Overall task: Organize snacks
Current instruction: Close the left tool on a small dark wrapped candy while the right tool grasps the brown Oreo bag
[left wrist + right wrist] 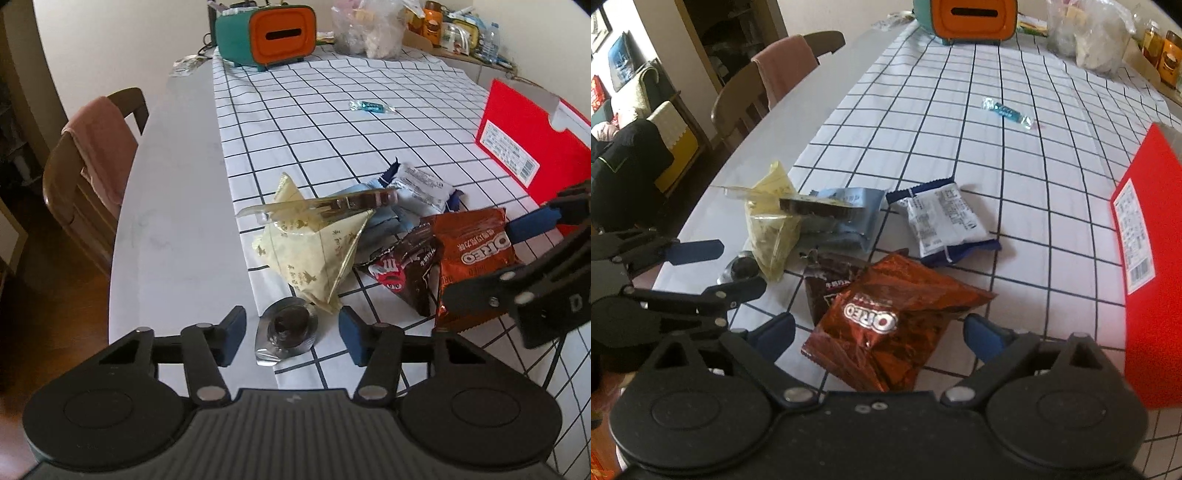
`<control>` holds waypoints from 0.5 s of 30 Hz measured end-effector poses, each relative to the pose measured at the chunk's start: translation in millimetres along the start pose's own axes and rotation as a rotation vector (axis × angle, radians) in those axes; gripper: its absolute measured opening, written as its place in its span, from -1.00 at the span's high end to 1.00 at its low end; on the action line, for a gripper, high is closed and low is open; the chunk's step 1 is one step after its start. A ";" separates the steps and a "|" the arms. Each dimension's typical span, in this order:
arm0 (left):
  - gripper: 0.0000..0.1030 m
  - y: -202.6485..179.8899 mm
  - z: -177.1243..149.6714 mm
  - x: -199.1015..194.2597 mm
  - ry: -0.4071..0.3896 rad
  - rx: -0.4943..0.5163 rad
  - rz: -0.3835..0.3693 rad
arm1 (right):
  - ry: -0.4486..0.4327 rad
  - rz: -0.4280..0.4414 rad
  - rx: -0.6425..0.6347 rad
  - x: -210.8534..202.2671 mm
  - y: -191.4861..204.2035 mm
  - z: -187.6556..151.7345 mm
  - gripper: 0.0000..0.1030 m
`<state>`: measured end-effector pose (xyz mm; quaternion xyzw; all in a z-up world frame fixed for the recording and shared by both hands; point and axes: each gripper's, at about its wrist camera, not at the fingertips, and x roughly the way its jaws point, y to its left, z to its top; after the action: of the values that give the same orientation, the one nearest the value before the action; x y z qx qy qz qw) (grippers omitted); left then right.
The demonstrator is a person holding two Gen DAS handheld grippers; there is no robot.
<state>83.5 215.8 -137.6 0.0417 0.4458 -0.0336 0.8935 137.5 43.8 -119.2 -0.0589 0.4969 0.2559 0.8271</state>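
Two tongs sit low over your snack pile: your left tongs (290, 332) half-open around the foil-wrapped chocolate (286, 328), pads not pressing; your right tongs (879, 332) wide, straddling the Oreo packet (886, 321). Beyond lie a yellow pouch (314, 254), then the red box (1148, 236) on the table (173, 240)

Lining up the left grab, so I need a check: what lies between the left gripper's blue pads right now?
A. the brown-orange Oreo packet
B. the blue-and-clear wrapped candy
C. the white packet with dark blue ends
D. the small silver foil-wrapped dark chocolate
D: in the left wrist view the small silver foil-wrapped dark chocolate lies between the left gripper's pads, which do not yet press on it.
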 end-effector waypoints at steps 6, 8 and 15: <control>0.12 -3.0 0.0 3.3 0.001 0.009 -0.007 | 0.028 -0.033 0.039 10.1 0.1 3.3 -0.77; 0.16 -2.2 -0.4 4.2 0.001 0.004 -0.009 | 0.037 -0.041 0.048 13.0 -0.9 3.8 -0.70; 0.36 -2.0 -0.5 5.1 -0.003 -0.009 -0.015 | 0.046 -0.045 0.034 15.4 1.7 1.8 -0.51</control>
<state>86.0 213.8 -142.0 0.0341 0.4449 -0.0382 0.8941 143.8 51.5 -131.2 -0.0617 0.5185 0.2271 0.8221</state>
